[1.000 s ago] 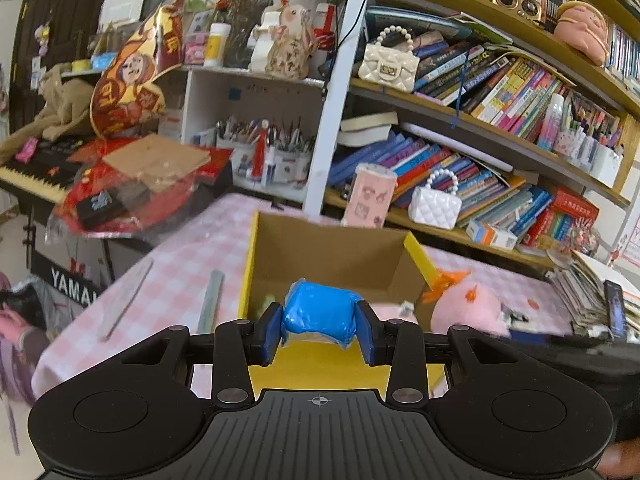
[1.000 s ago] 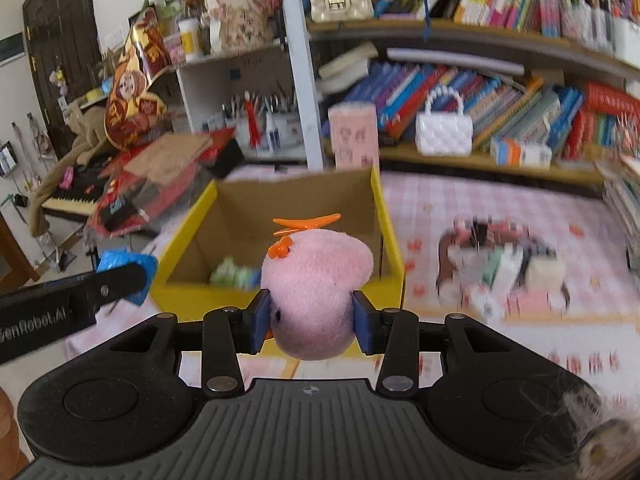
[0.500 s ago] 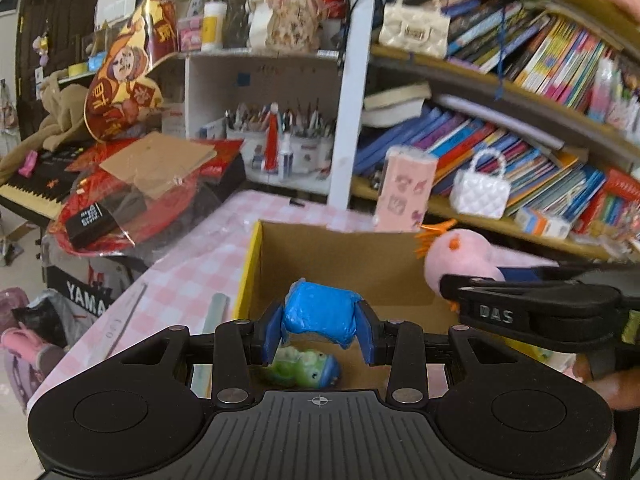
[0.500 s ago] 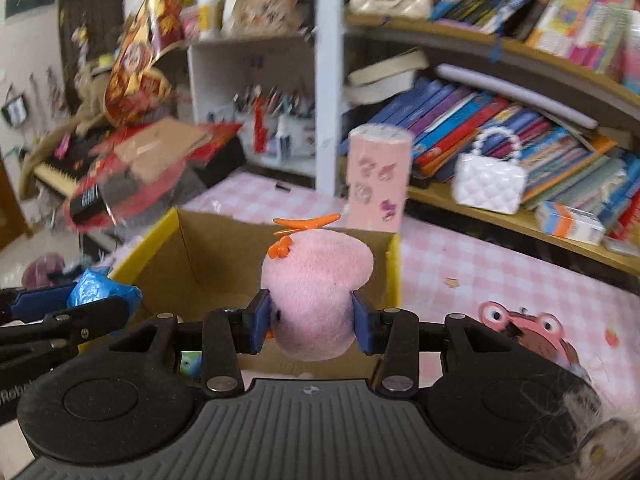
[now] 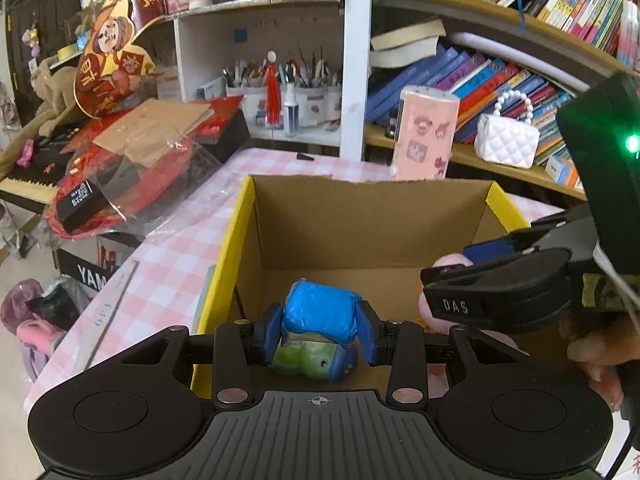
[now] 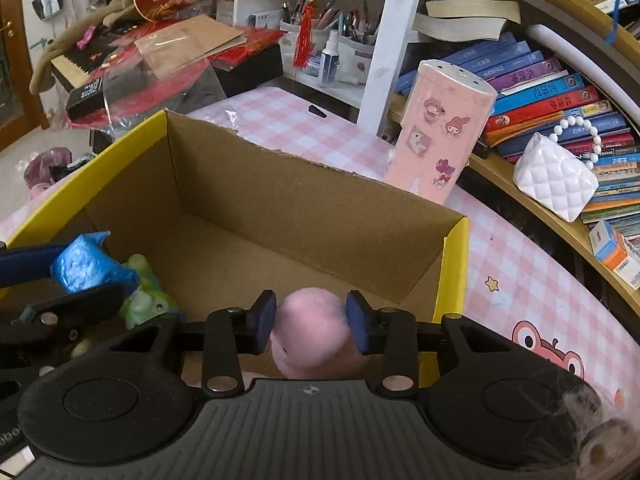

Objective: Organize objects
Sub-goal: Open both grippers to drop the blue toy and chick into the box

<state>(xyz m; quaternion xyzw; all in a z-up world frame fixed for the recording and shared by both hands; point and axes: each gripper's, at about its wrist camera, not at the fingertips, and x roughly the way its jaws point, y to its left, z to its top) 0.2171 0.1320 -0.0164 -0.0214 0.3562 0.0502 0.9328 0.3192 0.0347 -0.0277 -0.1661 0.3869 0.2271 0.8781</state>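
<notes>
"DAS" on right hand-held gripper [image 5: 440, 280]; "YAM" on keyboard [image 5: 90, 276].

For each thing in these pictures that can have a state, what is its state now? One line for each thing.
Cardboard box: open at the top, standing on the checked table.
Left claw: shut on the blue toy, held over the box.
Right claw: shut on the pink plush toy, jaws have just been closing; held over the box.
Green toy: lying inside the box.
Pink tin: upright behind the box.

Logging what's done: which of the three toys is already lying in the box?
The green toy, loose on the box floor; the blue toy and pink plush sit between fingers.
</notes>
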